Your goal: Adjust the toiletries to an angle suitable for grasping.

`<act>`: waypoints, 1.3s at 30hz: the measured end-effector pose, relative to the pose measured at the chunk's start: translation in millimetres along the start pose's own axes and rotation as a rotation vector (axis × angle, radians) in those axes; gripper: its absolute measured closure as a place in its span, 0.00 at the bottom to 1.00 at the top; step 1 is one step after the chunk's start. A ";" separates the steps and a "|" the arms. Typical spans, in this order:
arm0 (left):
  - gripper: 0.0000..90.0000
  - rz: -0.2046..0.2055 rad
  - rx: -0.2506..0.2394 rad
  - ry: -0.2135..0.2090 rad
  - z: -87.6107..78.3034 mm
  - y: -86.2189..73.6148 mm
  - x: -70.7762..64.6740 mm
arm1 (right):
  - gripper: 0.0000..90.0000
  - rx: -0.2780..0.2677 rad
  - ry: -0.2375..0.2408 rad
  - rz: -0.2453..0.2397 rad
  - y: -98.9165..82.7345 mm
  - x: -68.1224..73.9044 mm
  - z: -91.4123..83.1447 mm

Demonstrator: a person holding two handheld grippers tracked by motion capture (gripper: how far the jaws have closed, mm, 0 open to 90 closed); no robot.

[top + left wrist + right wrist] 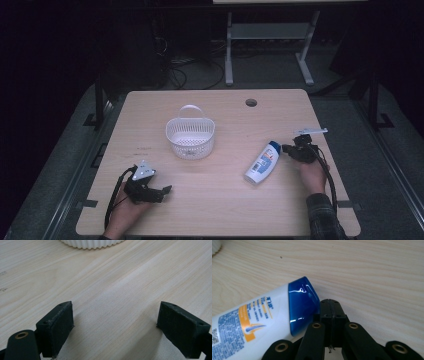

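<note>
My right tool [331,305] has its jaws pressed together with nothing between them, its tip touching or just beside the blue cap of the bottle [262,317]; I can't settle which. In the right gripper view the bottle's lower end is cut off at the left edge, and its small print is too fine for me to read. From the high view I see the whole bottle [262,162] lying on its side on the desk [215,205], right of the white basket [190,137] and well apart from it, with the right tool [286,148] at its cap end. My left tool [167,189] rests near the desk's front left; its own view shows the jaws spread wide over bare wood, the basket's [92,243] ribbed base cut off at the top.
</note>
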State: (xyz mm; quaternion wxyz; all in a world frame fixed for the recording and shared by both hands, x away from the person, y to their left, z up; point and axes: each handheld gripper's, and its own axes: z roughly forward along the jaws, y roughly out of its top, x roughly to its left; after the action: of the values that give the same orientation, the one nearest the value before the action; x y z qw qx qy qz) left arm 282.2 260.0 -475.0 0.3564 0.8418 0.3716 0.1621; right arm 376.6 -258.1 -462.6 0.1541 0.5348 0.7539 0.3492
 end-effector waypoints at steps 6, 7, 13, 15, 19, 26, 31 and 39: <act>0.14 -0.001 0.000 0.000 0.0 0.0 0.0 | 1.00 -0.015 0.006 -0.001 5.0 2.7 4.7; 0.14 -0.001 0.000 -0.001 0.0 0.0 -0.1 | 1.00 -0.017 0.010 0.000 5.4 2.6 5.6; 0.14 -0.001 0.000 -0.001 0.1 0.0 0.0 | 1.00 -0.013 0.018 0.010 8.3 3.2 9.4; 0.14 0.000 0.000 -0.001 0.0 0.0 0.0 | 1.00 -0.018 0.026 0.006 11.1 6.1 10.5; 0.14 0.001 0.000 0.000 0.0 0.0 0.1 | 1.00 -0.016 0.039 -0.009 16.9 13.9 15.6; 0.14 0.001 0.000 0.000 0.0 0.0 0.1 | 1.00 -0.012 0.058 -0.029 22.8 24.3 21.7; 0.14 0.001 0.000 0.000 0.0 0.0 0.1 | 1.00 0.003 0.073 -0.056 25.4 33.4 27.2; 0.14 0.003 0.000 -0.002 -0.2 -0.1 0.1 | 1.00 0.013 0.098 -0.094 30.2 47.6 31.0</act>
State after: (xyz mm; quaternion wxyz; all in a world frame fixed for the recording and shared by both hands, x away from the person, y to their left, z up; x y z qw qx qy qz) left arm 282.0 260.1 -474.9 0.3563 0.8426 0.3701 0.1618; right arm 398.4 -197.8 -457.0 0.1299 0.4820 0.7870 0.3625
